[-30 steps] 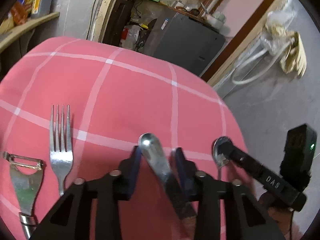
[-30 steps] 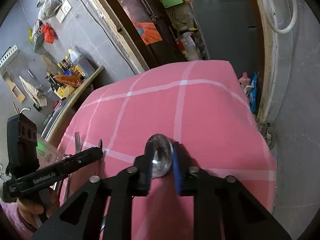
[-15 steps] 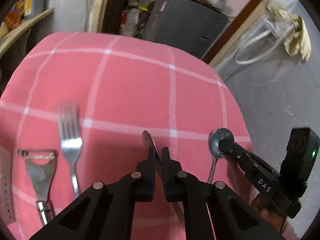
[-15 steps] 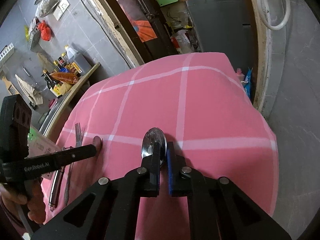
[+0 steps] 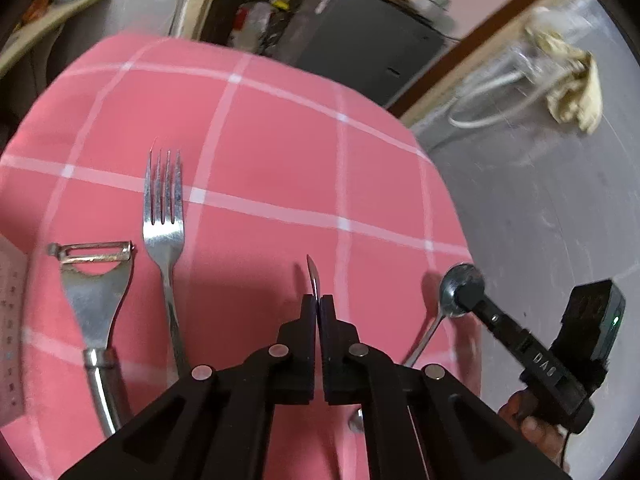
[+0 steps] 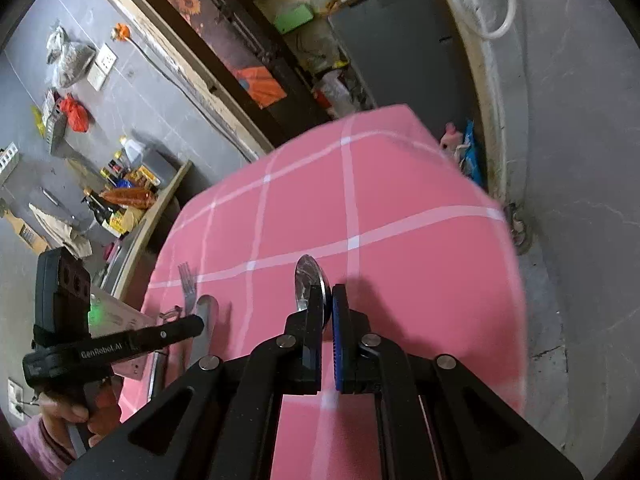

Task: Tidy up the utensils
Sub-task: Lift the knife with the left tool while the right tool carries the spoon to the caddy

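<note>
A: Left wrist view first — the left hand-held gripper [image 5: 319,300] has its fingers pressed together on a thin, edge-on steel utensil with a rounded tip [image 5: 313,276], which pokes out just beyond the fingertips. I'd call it a butter knife or a slim spoon seen side-on; I can't tell which.

B: And the right hand-held gripper [image 6: 327,300] is pinching the round-bowled steel spoon [image 6: 309,280] by its bowl, above the pink worktop cloth with white check lines [image 6: 400,184]. In the left view that spoon's slim handle trails down toward the near edge.

A: Both look lifted or barely resting; the contact with the cloth isn't clear. To do this well, I'd keep each pinch firm — polished steel is slippery and the spoon's curved bowl could twist out.

B: Agreed. Lower each piece flat, handle toward the near side, parallel to the four-tined steel fork [image 5: 164,216] already lying at the left.

A: The steel Y-shaped peeler with the round handle [image 5: 94,292] lies just left of the fork, apart from it. So the row seems to build rightward; the held piece likely belongs right of the fork, the spoon further right.

B: Mind the right edge — the spoon hangs close to where the cloth falls away. Open the fingers only once the metal rests fully on the cloth.
</note>
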{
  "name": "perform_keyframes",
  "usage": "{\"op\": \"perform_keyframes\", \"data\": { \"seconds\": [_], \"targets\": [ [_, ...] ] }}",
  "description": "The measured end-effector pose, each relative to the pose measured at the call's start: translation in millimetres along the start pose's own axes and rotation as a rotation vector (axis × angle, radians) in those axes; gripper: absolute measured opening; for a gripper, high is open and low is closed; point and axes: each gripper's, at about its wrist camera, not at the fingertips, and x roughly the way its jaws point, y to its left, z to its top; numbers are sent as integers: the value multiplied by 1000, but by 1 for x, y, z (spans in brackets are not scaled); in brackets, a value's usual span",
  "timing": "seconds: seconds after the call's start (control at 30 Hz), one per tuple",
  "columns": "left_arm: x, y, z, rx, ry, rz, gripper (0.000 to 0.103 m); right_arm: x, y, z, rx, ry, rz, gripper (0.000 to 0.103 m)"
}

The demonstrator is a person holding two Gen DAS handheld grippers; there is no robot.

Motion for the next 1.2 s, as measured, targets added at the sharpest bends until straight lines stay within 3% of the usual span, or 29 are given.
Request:
{"op": "perform_keyframes", "data": {
  "seconds": [0.13, 0.3, 0.53, 0.8, 1.2],
  "targets": [
    [-31, -7, -12, 47, -48, -1, 2, -34, 18, 2, -19, -57, -42, 4],
    [-85, -14, -15, 80, -151, -68, 2, -88, 52, 10, -75, -146, -80, 4],
    [-165, -19, 1, 127, -310, -106, 2, -129, 104, 23, -127, -238, -51, 4],
    [-243, 2, 24, 126, -470, -75, 2, -142, 178, 34, -218, -308, 19, 4],
    [-311, 55, 38, 89, -633, -10, 2, -133, 287, 34, -382, -390, 112, 4]
  ]
}}
